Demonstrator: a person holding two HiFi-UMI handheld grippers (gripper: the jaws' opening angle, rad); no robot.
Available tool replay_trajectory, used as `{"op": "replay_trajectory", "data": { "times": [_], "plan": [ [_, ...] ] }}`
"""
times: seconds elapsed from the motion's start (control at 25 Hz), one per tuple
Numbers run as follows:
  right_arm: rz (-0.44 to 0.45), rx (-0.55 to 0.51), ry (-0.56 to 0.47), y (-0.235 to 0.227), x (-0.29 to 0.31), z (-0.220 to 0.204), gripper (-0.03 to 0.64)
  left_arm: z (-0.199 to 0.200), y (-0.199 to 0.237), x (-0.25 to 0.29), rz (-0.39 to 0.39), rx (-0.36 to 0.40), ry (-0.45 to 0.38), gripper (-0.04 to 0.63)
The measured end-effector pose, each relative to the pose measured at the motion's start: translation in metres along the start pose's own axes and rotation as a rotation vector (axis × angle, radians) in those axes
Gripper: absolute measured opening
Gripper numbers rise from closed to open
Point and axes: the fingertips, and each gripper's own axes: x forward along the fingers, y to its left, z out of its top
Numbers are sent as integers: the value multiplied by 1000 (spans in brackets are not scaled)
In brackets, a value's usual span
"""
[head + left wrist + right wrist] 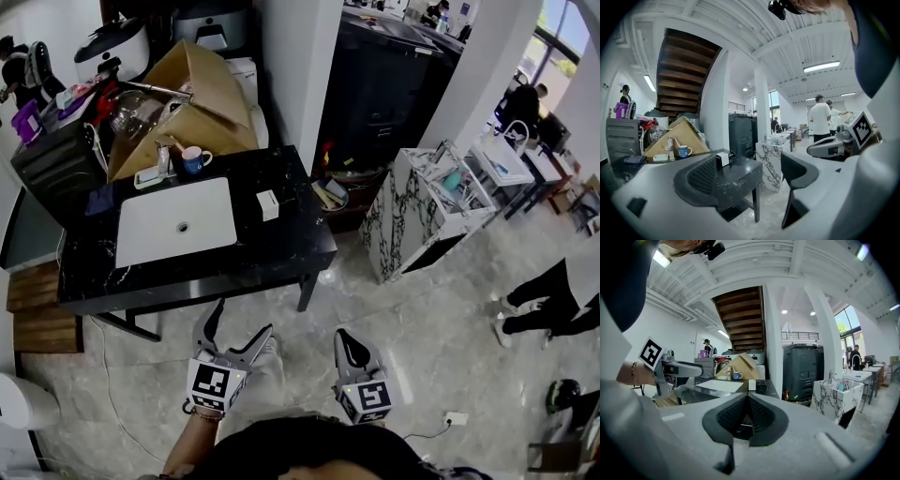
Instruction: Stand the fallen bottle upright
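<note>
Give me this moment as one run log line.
left claw: open, empty | right claw: shut, empty | both held low, short of black table | fallen bottle: not made out

Black marble table point(281, 248), pale marble floor point(431, 319), white pillar point(300, 66), dark wooden staircase point(740, 315), bright window point(553, 42)

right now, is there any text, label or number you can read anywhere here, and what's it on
No words or numbers can be read anywhere.
left gripper: square black-and-white marker on its cube, a pattern, no letters.
right gripper: same kind of marker, no letters.
blue mug: any print is too small to read.
small white box: no print can be made out.
</note>
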Motion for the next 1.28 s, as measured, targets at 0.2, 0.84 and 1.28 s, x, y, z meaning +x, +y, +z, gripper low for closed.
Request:
{"op": "replay_trajectory", "data": {
  "times": [0.2,0.84,1.28],
  "plan": [
    [-20,7,-9,-19,45,21,5,10,28,44,-44,-3,21,411],
    [-46,3,-27,-64,176,63,5,34,118,161,-95,39,48,411],
    [-43,0,-14,-82,237,65,5,26,156,218,-150,140,129,411]
  ]
}}
